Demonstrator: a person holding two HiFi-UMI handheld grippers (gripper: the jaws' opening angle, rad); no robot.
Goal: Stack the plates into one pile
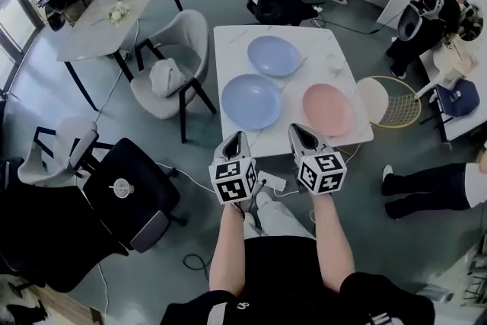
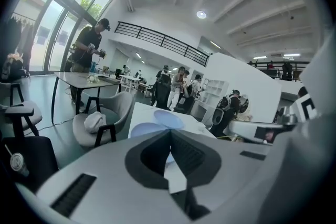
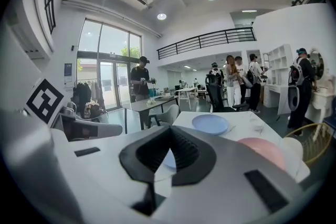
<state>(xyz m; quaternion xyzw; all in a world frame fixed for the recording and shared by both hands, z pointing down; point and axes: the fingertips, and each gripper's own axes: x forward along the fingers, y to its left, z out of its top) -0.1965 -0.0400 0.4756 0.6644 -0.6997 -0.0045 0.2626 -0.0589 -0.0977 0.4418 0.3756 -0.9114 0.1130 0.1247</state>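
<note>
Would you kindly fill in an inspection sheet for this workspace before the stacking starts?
Surface: white table, bare apart from the plates.
Job's things: far blue plate, near blue plate and pink plate lie apart; none is stacked yet.
Clutter: badminton racket just past the table's right edge.
Grippers: left tongs and right tongs are both shut and empty, and are held at the table's near edge.
Cables: power strip with its lead lies on the floor by the near edge.
Surroundings: grey chair with a white bundle left of the table; people stand around the room.
</note>
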